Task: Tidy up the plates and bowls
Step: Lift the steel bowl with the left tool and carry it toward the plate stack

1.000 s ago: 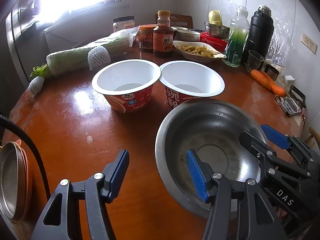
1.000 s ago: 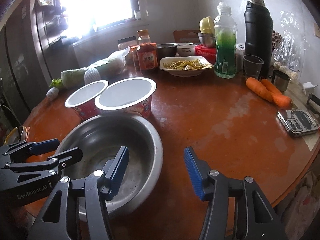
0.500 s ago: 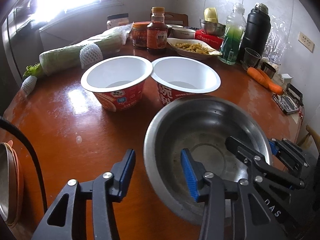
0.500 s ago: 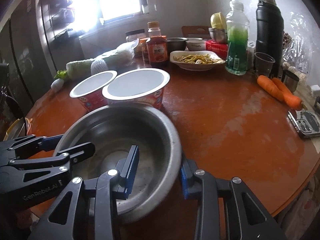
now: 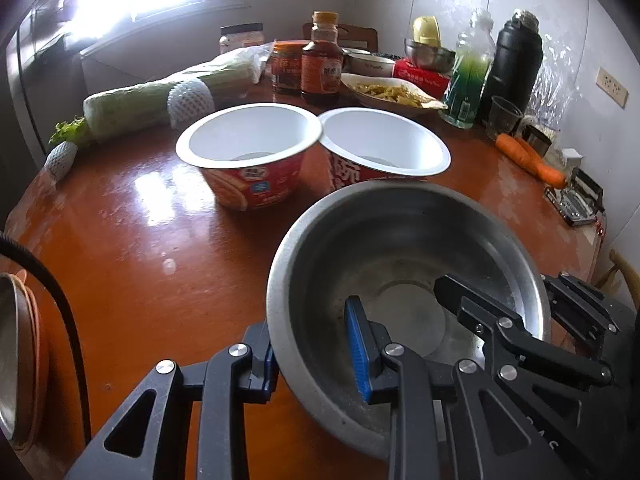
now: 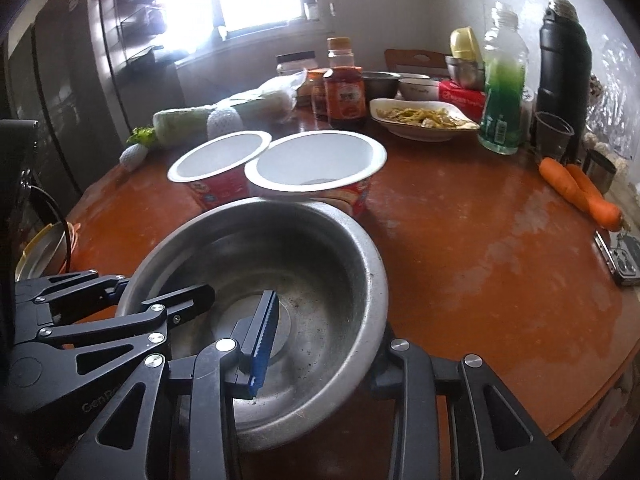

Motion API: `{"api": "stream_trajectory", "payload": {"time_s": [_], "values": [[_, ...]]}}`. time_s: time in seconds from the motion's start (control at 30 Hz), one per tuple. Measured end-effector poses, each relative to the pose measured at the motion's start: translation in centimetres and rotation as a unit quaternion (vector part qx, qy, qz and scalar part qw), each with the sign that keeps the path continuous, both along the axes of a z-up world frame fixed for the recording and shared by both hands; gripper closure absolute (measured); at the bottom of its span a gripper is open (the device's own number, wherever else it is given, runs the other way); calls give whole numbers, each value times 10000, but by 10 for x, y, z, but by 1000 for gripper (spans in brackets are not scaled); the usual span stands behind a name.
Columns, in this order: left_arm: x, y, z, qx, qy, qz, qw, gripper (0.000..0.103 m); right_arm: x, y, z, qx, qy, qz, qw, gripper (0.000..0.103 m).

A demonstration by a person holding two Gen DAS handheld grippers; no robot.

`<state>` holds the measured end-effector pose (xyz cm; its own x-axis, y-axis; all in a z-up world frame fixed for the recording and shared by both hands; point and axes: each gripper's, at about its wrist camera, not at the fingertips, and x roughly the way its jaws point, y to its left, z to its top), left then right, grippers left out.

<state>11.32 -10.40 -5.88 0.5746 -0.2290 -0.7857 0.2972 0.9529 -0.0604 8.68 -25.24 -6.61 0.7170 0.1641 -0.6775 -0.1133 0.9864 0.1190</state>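
The wide, dull stainless-steel bowl point(image 5: 404, 280) sits at the near edge of the round, glossy orange-brown surface point(image 5: 132, 248), right under both claws. The left claw point(image 5: 316, 354) has closed across the bowl's near-left rim, one blue pad inside and one outside. The right claw point(image 6: 320, 344) pinches the near-right rim the same way. Being round, the bowl has no long axis; the grips sit side by side on the near rim, so any lift probably needs both hands rising together.

Just beyond stand two empty white-lined red paper noodle bowls point(image 5: 250, 152) with Chinese printing too small to read. "GenRo…" shows on the left tool's body, seen from the right wrist.
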Motion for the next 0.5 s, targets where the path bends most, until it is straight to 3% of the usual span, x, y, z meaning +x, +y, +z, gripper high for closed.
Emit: {"api": "stream_trajectory", "payload": {"time_s": [0.5], "values": [[-25, 61, 40, -311, -316, 407, 9982, 73, -13, 51, 34, 61, -169, 435, 9989, 66]]}}
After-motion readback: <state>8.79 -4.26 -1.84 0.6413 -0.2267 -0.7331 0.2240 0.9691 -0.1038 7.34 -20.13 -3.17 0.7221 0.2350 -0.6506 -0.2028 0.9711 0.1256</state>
